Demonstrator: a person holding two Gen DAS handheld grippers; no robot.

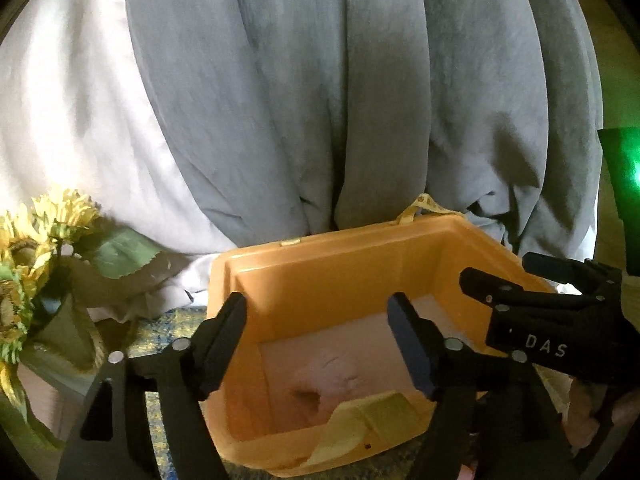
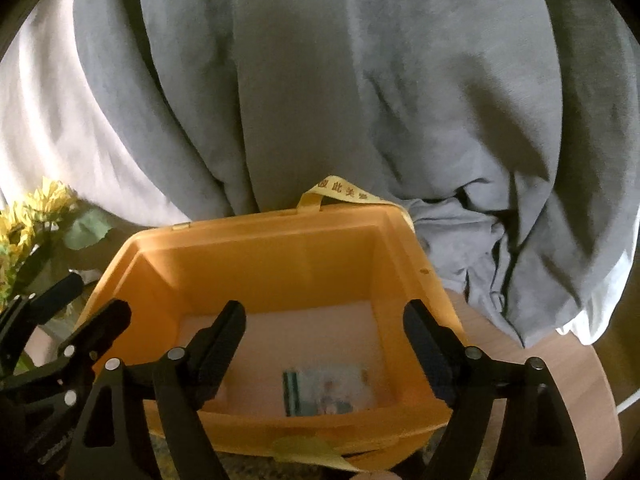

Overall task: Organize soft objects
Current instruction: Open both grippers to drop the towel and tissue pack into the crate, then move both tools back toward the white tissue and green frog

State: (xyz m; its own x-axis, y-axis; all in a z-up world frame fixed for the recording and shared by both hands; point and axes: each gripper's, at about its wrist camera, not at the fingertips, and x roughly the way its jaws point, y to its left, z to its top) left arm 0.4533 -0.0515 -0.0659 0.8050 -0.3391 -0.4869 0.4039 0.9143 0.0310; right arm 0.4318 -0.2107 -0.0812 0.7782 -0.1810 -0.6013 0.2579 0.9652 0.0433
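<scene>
Orange plastic fills the lower half of both views: an open bin (image 1: 332, 280) with a yellow ribbon handle (image 2: 348, 194) at its far rim, standing in front of hanging grey curtains (image 1: 360, 100) with artificial sunflowers (image 1: 36, 232) off to one side. The left hand-held gripper (image 1: 320, 344) hangs over the bin mouth with its jaws spread wide and nothing between them; the right hand-held gripper (image 2: 324, 350) is likewise wide and empty over the same opening. A pale pink soft object (image 1: 328, 376) lies on the bin floor under the left one, which suggests a drop is just done. To finish the step well, both tools should probably lift straight up and clear of the rim before swinging away, so that a finger does not catch the bin wall or the ribbon and drag the bin along the worktop (image 2: 560, 360). What the pink thing is cannot be told; it is blurred and partly behind a yellow flap at the near rim. The right view shows a flat printed card or packet (image 2: 328, 390) on the bin floor, its print unreadable. Any soft objects yet to be sorted lie outside both views.
</scene>
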